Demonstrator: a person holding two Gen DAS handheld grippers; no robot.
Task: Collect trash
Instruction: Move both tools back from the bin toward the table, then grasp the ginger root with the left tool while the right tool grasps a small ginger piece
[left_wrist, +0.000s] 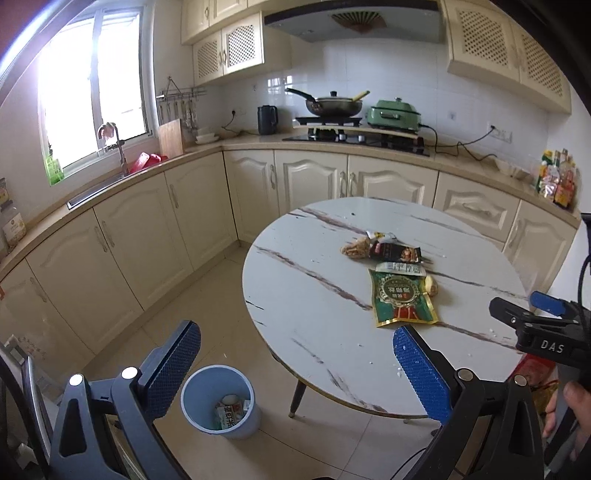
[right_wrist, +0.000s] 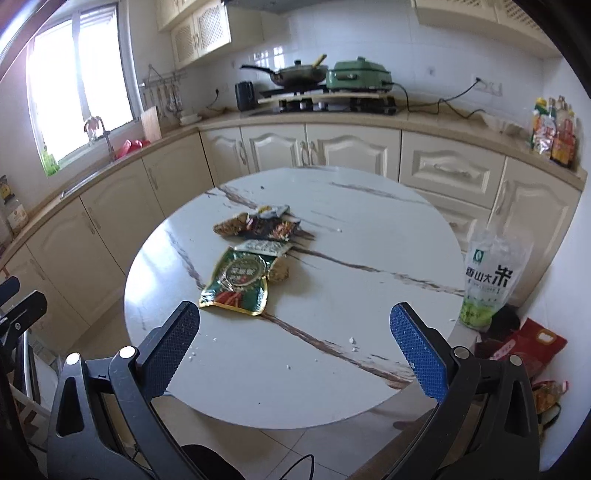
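We held the left gripper (left_wrist: 295, 373) and right gripper (right_wrist: 294, 349) spread wide and empty at the near edge of the round marble surface (right_wrist: 369, 295). The blue bin (left_wrist: 207, 417) on the floor already held what looked like a carton or two. A green packet (right_wrist: 238, 282), a dark wrapper (right_wrist: 271, 229) and scraps remained at the surface's middle. Beyond stood cream cabinets (right_wrist: 354, 147) and a stove (right_wrist: 332, 103).
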